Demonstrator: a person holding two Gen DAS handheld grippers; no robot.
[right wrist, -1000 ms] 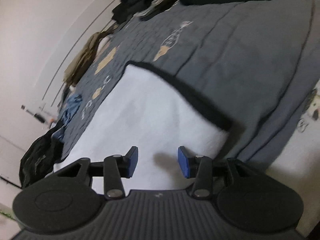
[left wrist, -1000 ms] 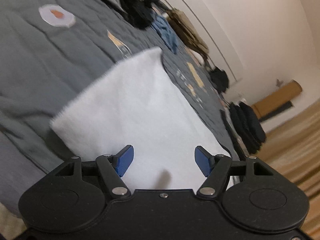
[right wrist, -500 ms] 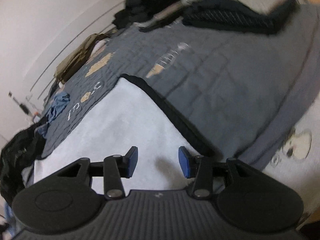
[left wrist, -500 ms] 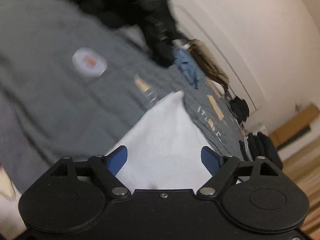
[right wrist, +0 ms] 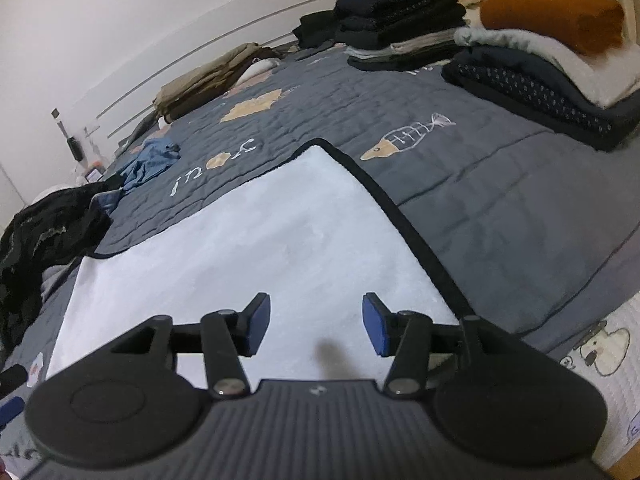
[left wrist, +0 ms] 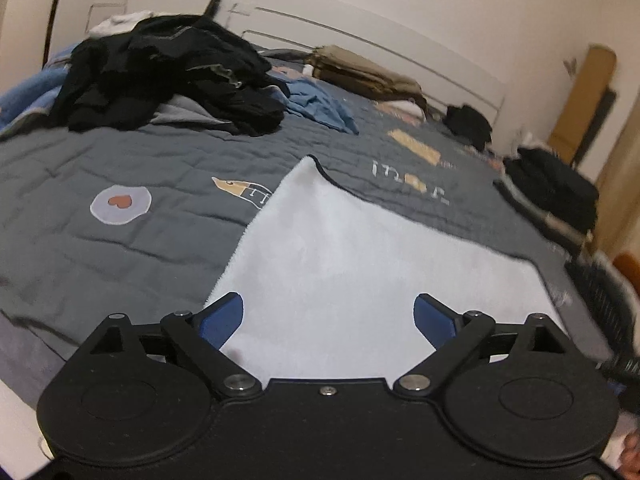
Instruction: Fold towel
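A white towel (left wrist: pixel 352 264) with a thin black trim lies flat on the grey quilted bedspread (left wrist: pixel 120 160). In the left wrist view my left gripper (left wrist: pixel 328 316) hovers above the towel's near part, its jaws opening wide with nothing between the blue pads. The right wrist view shows the same towel (right wrist: pixel 256 240), black border along its right edge. My right gripper (right wrist: pixel 316 328) floats over its near edge, jaws opening, nothing held between them.
A heap of black clothes (left wrist: pixel 168 76) and a blue garment (left wrist: pixel 320 108) lie at the far side of the bed. Folded stacks (right wrist: pixel 532 60) of dark, white and orange textiles sit at the right. Tan trousers (right wrist: pixel 208 84) lie by the wall.
Both grippers have risen and rolled level, so the bed now appears upright in both views. The left jaws spread wider; the right jaws opened slightly. The towel stays flat on the bed.
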